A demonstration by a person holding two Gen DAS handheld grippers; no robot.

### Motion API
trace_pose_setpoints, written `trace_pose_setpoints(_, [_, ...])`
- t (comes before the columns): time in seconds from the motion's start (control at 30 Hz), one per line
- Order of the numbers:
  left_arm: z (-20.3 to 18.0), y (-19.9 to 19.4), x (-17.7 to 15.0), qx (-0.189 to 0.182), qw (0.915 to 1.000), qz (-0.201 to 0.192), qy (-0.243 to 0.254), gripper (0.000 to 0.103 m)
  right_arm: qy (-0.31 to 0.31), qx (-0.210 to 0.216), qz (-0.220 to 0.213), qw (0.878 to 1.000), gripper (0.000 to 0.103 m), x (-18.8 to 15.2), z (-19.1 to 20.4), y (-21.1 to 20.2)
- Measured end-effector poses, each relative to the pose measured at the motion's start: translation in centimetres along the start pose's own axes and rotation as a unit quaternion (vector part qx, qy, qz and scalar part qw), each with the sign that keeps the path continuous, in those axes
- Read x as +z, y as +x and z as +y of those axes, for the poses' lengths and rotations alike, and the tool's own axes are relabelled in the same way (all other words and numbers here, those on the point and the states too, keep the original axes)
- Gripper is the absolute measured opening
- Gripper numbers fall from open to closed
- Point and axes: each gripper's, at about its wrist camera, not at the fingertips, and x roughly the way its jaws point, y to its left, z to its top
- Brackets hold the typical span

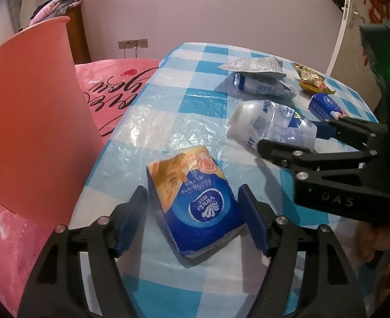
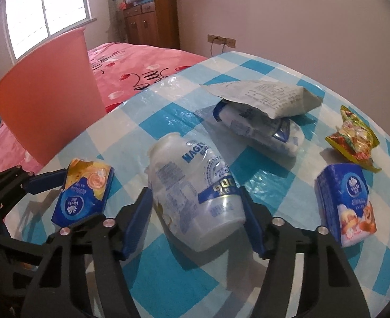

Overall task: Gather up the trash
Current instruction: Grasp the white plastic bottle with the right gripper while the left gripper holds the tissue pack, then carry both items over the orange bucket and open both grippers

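Checked tablecloth (image 2: 287, 185), bedroom behind. Your left gripper (image 1: 192, 209) straddles one tissue pack (image 1: 195, 201), jaws parted, a gap at each pad, no grip. Right gripper (image 2: 197, 212) brackets the plastic cup (image 2: 195, 193); can't tell if it's clamped. Pink bin (image 1: 27, 111) sits just left of the cloth, handy for drops. Count: two tissue packs, one cup, one snack wrapper (image 2: 354, 140).

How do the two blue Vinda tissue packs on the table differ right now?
The near pack is torn open at its orange end; the far pack looks intact. The near pack sits between the left gripper's fingers, though contact is unclear; the far pack lies apart from both grippers, right of the bottle. The near pack is closer to the pink bin. Both carry the same blue and orange print and rest on the checked tablecloth.
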Motion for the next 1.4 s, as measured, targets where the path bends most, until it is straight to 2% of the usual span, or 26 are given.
trace_pose_setpoints(0.1, [-0.1, 0.0, 0.0, 0.006, 1.0, 0.001, 0.001, 0.069, 0.009, -0.001, -0.002, 1.0, 0.055, -0.5, -0.3, -0.5])
trace_pose_setpoints(0.17, [0.0, 0.0, 0.0, 0.015, 0.9999, -0.001, -0.007, 0.064, 0.015, 0.0, -0.003, 1.0, 0.054, -0.9, -0.4, -0.9])
trace_pose_setpoints(0.3, [0.4, -0.2, -0.1, 0.017, 0.9997, -0.003, -0.015, 0.058, 0.033, 0.008, -0.011, 0.999, 0.043, -1.7, -1.0, -1.9])
trace_pose_setpoints(0.53, [0.9, -0.7, -0.3, 0.002, 0.9994, -0.003, -0.034, 0.052, 0.058, 0.014, -0.012, 0.998, 0.042, -3.1, -1.5, -3.1])
trace_pose_setpoints(0.9, [0.8, -1.5, -0.8, -0.044, 0.9979, -0.004, -0.048, 0.047, 0.104, 0.019, -0.025, 0.994, 0.042, -5.2, -2.1, -5.7])
trace_pose_setpoints(1.17, [0.3, -3.3, -0.6, -0.073, 0.996, -0.023, -0.047, 0.047, 0.121, 0.011, -0.04, 0.992, 0.041, -6.2, -2.4, -8.3])
trace_pose_setpoints(1.4, [0.0, -5.5, 0.5, -0.091, 0.994, -0.047, -0.037, 0.047, 0.127, 0.014, -0.066, 0.99, 0.041, -5.2, -2.3, -10.9])
